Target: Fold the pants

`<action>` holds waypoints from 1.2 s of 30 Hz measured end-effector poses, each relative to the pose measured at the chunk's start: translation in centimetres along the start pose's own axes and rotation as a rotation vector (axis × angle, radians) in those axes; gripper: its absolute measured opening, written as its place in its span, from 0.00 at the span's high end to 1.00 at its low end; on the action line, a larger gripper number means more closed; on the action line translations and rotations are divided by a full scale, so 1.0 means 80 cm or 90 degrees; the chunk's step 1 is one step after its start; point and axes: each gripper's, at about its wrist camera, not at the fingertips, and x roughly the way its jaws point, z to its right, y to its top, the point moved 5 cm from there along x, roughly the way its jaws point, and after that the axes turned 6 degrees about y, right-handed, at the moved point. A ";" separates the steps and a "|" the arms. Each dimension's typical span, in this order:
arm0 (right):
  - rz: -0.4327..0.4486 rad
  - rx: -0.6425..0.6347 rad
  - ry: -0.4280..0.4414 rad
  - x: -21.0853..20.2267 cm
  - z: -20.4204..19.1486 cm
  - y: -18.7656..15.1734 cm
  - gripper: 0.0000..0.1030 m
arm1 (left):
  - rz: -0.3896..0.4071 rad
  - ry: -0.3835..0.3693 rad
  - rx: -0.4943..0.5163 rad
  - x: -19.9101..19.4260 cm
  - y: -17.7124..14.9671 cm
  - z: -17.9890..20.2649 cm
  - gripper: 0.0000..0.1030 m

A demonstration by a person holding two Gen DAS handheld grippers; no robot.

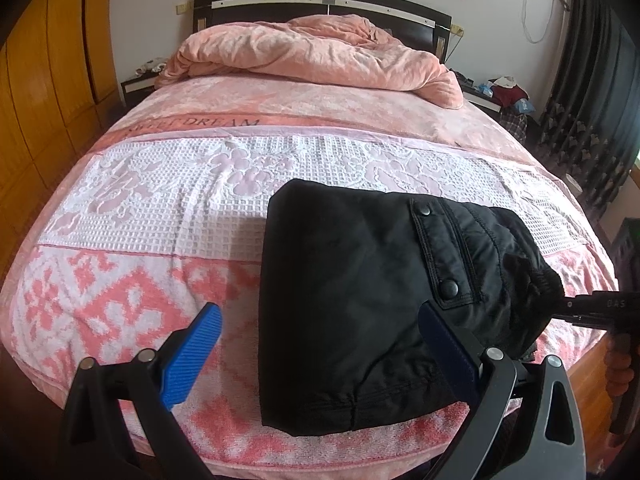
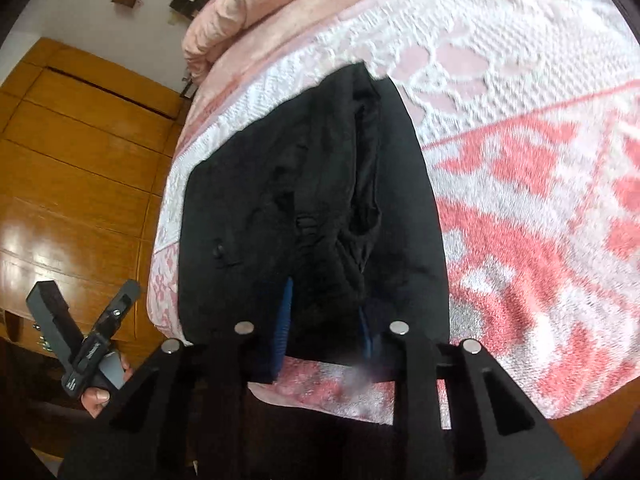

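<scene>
Fingers (image 1: 200, 354) of the left gripper (image 1: 320, 354) are spread wide; one blue pad hangs over the bedspread (image 1: 132, 216), the other lies against the near right part of the black pants (image 1: 344, 300). On the right gripper (image 2: 326, 326) the fingers (image 2: 282, 328) are pinching the near edge of the same pants (the cloth fills the gap between the pads). The pants lie folded into a thick bundle near the foot edge of the bed, with two snap buttons (image 1: 452, 288) on top. A pink duvet (image 1: 312, 52) is heaped by the headboard.
</scene>
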 end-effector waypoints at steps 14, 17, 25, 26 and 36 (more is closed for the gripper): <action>-0.033 -0.007 -0.034 0.024 0.022 -0.007 0.69 | -0.005 0.009 0.007 0.006 0.000 0.001 0.04; -0.020 -0.020 -0.035 0.010 0.017 -0.001 0.60 | -0.009 0.011 0.011 0.011 -0.001 0.001 0.04; 0.023 -0.046 -0.033 -0.024 0.019 0.025 0.30 | -0.084 -0.006 0.003 0.054 -0.004 -0.033 0.04; 0.019 -0.046 -0.031 -0.024 0.024 0.028 0.30 | -0.103 -0.018 -0.014 0.063 -0.006 -0.044 0.04; -0.053 0.006 0.041 0.016 0.069 0.037 0.24 | -0.269 -0.296 -0.153 0.150 -0.030 -0.084 0.04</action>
